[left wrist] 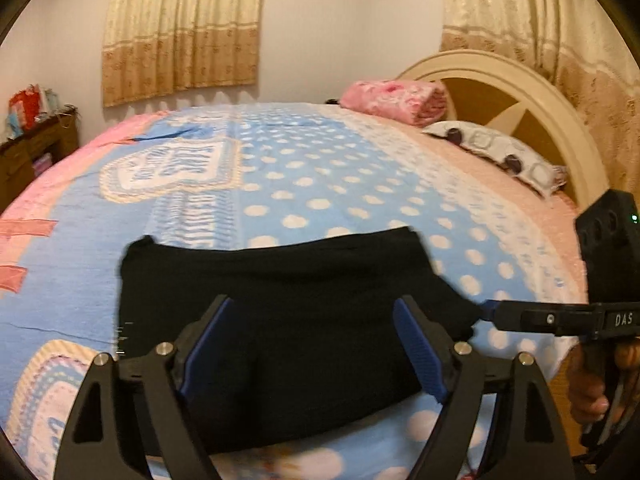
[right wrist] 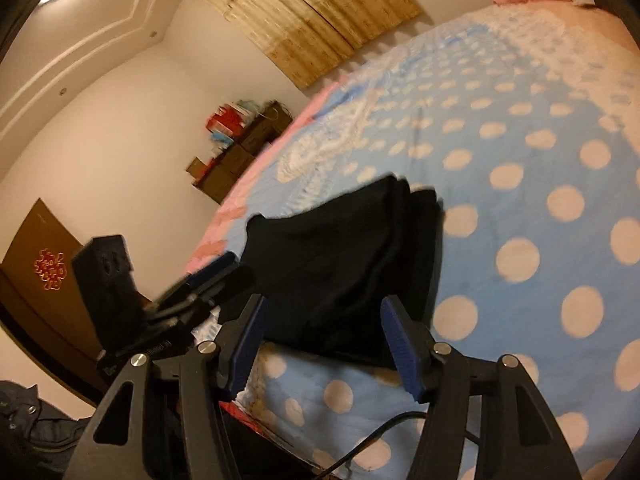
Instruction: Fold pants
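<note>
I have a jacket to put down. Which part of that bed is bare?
The dotted blue stretch of the blanket is bare, between the folded black pants and the pink bundle by the headboard. The pillow fills the headboard side. It is crowded at the near edge, around the pants: both open grippers, left and right.

Black pants (left wrist: 280, 300) on blue bedspread (left wrist: 360, 184) with cream polka dots; blue-padded black claws.

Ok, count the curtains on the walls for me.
2. One curtain hangs on the far wall beyond the bed; the other curtain hangs behind the headboard. More may be out of view.
</note>
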